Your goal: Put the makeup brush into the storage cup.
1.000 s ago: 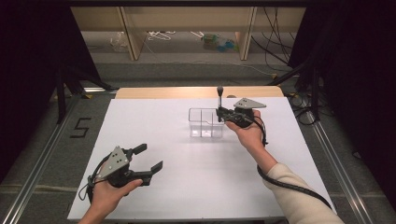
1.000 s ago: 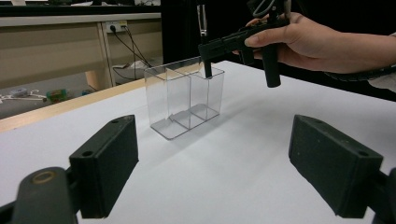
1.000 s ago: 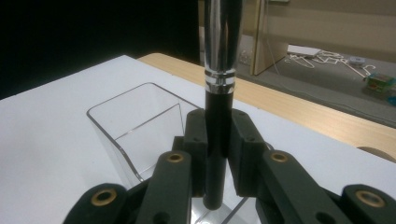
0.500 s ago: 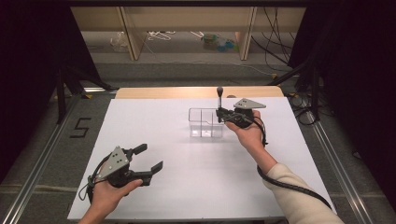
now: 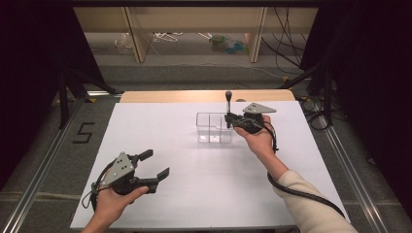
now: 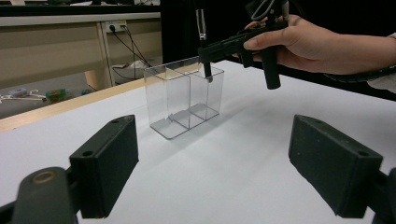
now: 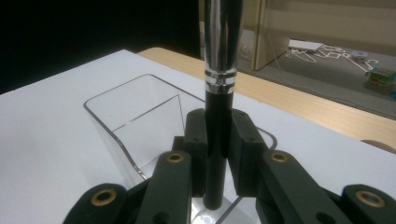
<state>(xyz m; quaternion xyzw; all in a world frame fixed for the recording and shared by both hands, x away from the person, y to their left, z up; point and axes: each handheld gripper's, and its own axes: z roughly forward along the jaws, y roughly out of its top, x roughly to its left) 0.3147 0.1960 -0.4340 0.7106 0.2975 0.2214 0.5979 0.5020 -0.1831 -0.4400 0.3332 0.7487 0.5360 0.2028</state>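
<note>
White sheet (image 5: 194, 194) spread flat over the table, covering almost all of it; strip of bare pale wood (image 5: 194, 95) left showing along the far edge. Clear two-compartment box (image 5: 214, 127) standing upright on the sheet, right of centre and toward the far side, walls see-through, light shadow thrown beside it. Right gripper (image 5: 232, 118) held level at the box's right end, jaws pressed together on a pen (image 5: 228, 104) with black lower barrel and chrome upper part, gripped upright; lower tip over the right-hand compartment, at or just inside the rim in the left gripper view (image 6: 207, 74), not down on the floor of the box. Right hand (image 5: 257, 138) wrapped around the gripper body, pale sleeve (image 5: 311, 208) and black cable (image 5: 296, 191) trailing back toward the near edge. Left gripper (image 5: 153, 165) low over the near left part of the sheet, well apart from the box, jaws spread wide with nothing between them, held by the left hand (image 5: 114, 204). Beyond the table, grey floor (image 5: 194, 73), pale wooden shelving or bench legs (image 5: 133, 34), loose cables (image 5: 286, 29) and small clutter underneath, too far off to identify. Metal rails (image 5: 43, 155) running along both sides of the table, a "5" (image 5: 83, 132) marked on the floor at left. Dark curtains closing in both sides of the room.
</note>
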